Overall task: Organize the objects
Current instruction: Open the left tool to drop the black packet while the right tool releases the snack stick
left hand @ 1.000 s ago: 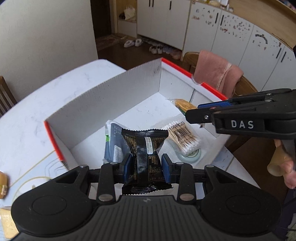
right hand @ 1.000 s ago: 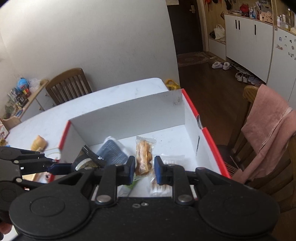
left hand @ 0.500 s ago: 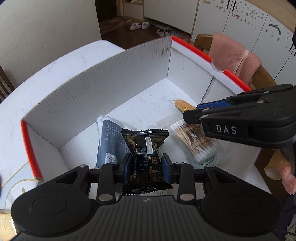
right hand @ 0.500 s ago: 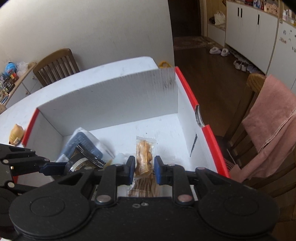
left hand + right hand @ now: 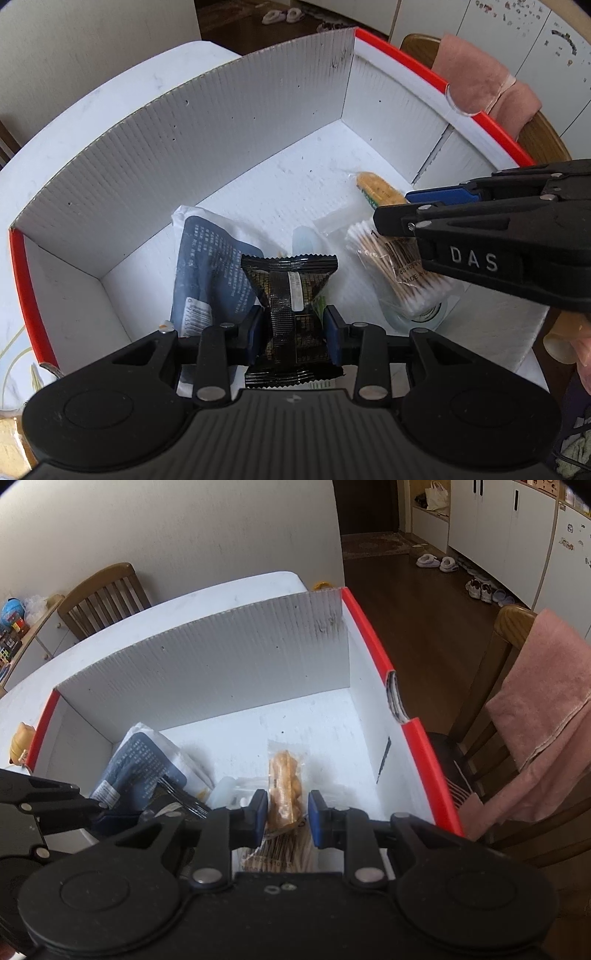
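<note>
My left gripper is shut on a black snack packet and holds it inside the white box with red rims, low over a dark blue pouch. My right gripper is open with a narrow gap and holds nothing; it hovers in the box above an orange snack packet and a bag of cotton swabs. The swabs and orange packet also show in the left wrist view, partly behind the right gripper's fingers.
The box sits on a white table. A small yellow figure stands on the table left of the box. A chair with a pink towel is right of the box; another wooden chair stands beyond the table.
Both grippers have moved forward and down into the box. The left one still holds the black packet, now lower over the blue pouch.
</note>
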`<state>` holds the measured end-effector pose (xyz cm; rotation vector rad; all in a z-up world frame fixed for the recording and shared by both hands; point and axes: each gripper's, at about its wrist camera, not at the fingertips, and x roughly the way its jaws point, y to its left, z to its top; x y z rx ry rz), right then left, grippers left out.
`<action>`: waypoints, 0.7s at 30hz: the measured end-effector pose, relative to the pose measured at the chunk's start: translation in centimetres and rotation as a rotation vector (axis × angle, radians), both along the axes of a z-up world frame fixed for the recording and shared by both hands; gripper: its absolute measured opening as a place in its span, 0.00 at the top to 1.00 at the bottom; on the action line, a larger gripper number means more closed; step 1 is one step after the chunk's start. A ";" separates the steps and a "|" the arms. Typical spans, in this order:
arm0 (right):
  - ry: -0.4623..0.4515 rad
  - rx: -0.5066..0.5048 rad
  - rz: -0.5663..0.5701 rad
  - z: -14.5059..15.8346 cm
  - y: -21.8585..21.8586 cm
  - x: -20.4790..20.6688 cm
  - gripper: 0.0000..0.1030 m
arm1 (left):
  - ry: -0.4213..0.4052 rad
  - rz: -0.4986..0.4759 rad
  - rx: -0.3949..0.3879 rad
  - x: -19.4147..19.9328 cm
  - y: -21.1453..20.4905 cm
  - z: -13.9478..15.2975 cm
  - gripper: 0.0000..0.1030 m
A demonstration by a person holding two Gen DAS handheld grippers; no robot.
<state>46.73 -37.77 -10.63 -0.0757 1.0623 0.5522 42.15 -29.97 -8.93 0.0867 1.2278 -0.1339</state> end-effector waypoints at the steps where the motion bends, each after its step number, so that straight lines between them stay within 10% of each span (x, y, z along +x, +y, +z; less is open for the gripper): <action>1: -0.001 -0.003 0.006 0.0 0.0 0.0 0.79 | 0.005 0.001 0.001 0.1 -0.1 0.0 0.67; 10: 0.004 0.000 0.036 0.2 -0.5 -0.2 0.77 | -0.014 0.033 0.009 0.2 -0.2 0.5 0.40; 21: -0.007 0.019 0.060 1.0 -1.5 -1.0 0.74 | -0.092 0.071 -0.033 -0.9 0.6 1.9 0.40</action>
